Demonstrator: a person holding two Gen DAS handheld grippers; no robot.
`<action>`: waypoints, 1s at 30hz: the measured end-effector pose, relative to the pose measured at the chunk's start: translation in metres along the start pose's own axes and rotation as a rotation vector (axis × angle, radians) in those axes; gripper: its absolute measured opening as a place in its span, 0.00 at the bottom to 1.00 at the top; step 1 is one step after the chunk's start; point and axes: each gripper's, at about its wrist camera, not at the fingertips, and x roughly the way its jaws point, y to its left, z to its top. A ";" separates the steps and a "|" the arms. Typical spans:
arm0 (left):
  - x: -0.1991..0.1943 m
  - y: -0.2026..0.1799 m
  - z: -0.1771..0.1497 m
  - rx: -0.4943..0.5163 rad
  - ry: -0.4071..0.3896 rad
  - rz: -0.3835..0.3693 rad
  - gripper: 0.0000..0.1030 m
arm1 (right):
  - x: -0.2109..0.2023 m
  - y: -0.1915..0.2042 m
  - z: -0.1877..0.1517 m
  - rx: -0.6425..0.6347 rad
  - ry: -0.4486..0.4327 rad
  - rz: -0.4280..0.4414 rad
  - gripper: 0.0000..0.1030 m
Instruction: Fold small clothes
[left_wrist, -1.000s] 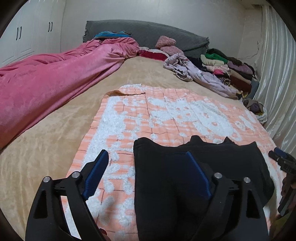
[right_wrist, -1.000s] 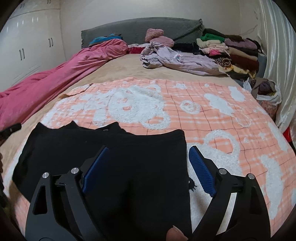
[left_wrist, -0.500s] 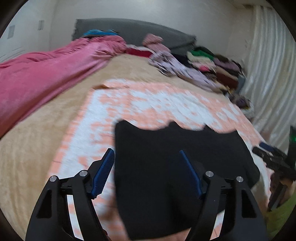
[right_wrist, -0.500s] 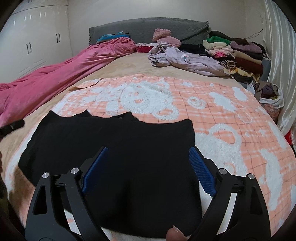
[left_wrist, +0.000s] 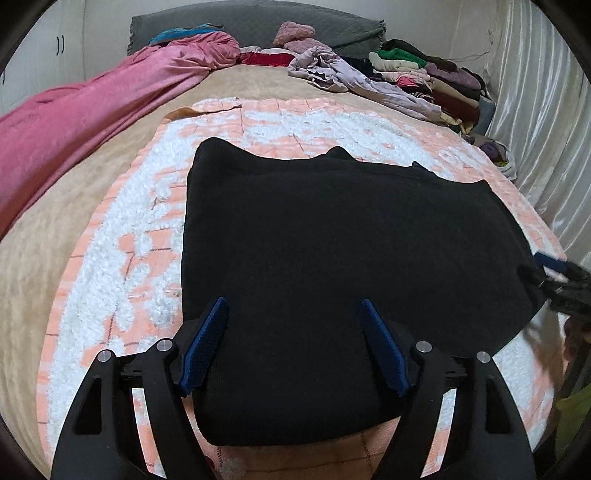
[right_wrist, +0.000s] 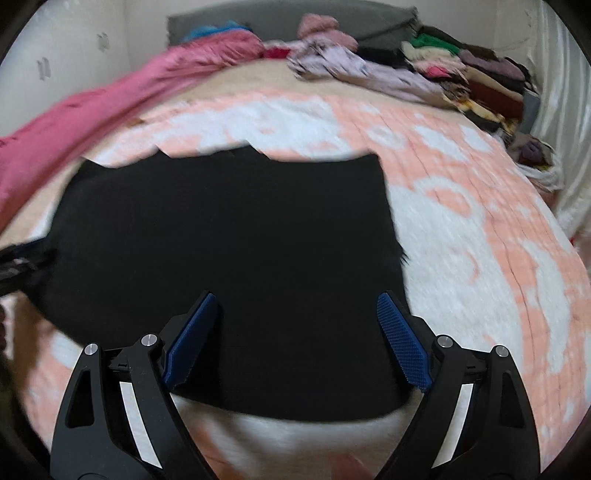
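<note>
A black garment lies flat on a peach-and-white fluffy blanket on the bed. My left gripper hovers over the garment's near left part, jaws opening; both blue pads stand over the cloth, pinching nothing. My right gripper is open over the near right part of the garment, its right pad close to the cloth's right edge. In each wrist view the other gripper shows at the frame's side: the right gripper and the left gripper. The right wrist view is blurred.
A pink duvet runs along the left side of the bed. Stacked folded clothes and a loose lilac garment lie at the far right by the grey headboard. A pale curtain hangs on the right.
Both grippers have sunk closer to the black garment, which now fills more of each view. The left gripper shifted so both pads are over the cloth, its jaws narrower than a second ago.
</note>
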 end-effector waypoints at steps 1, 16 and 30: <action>0.000 0.000 0.000 0.004 0.000 -0.003 0.72 | 0.003 -0.006 -0.002 0.031 0.009 0.025 0.79; 0.002 -0.004 0.003 0.019 0.006 -0.020 0.75 | -0.007 -0.003 -0.009 0.051 -0.051 0.028 0.78; -0.004 -0.002 0.005 -0.002 0.022 -0.059 0.85 | -0.030 0.002 -0.022 0.084 -0.110 -0.006 0.86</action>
